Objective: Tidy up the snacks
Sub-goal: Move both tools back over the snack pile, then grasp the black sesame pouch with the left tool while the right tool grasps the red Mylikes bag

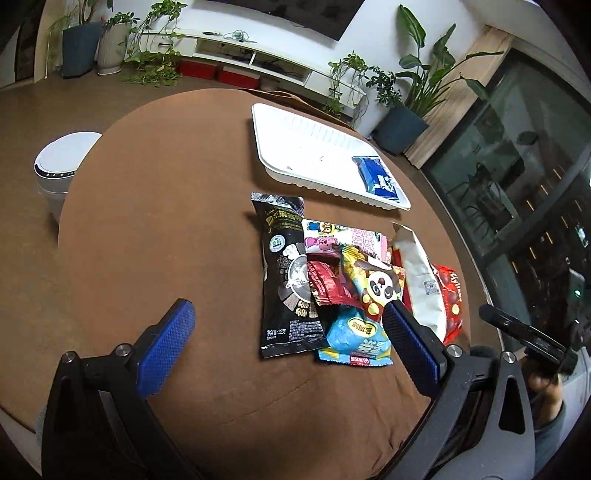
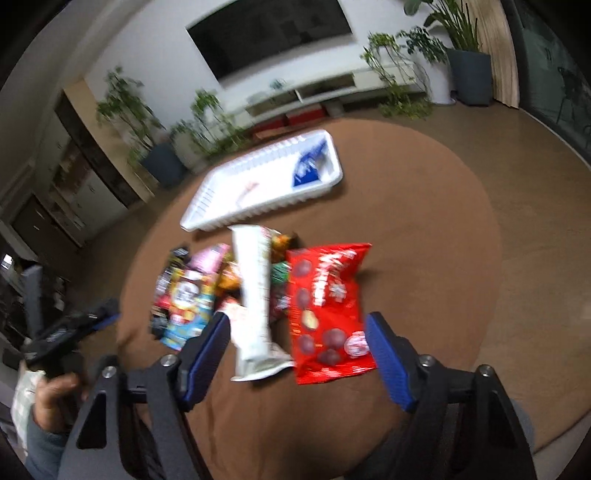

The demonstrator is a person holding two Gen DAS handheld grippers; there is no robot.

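Both tools gape, gripping nothing: the left tool [image 1: 288,325] hovers over the snack pile [image 1: 332,288], the right tool [image 2: 295,343] straddles a red packet [image 2: 325,314]. Beyond, on the brown tabletop [image 1: 166,221], a white tray [image 1: 295,147] holds a blue packet [image 1: 378,177].

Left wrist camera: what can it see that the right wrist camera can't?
Only the left wrist view shows the round white bin on the floor and the whole black packet. Only the right wrist view shows the full front of the red bag and the big dark screen on the wall. Both show the white tray with the blue packet in it, the snack pile, and the long white packet.
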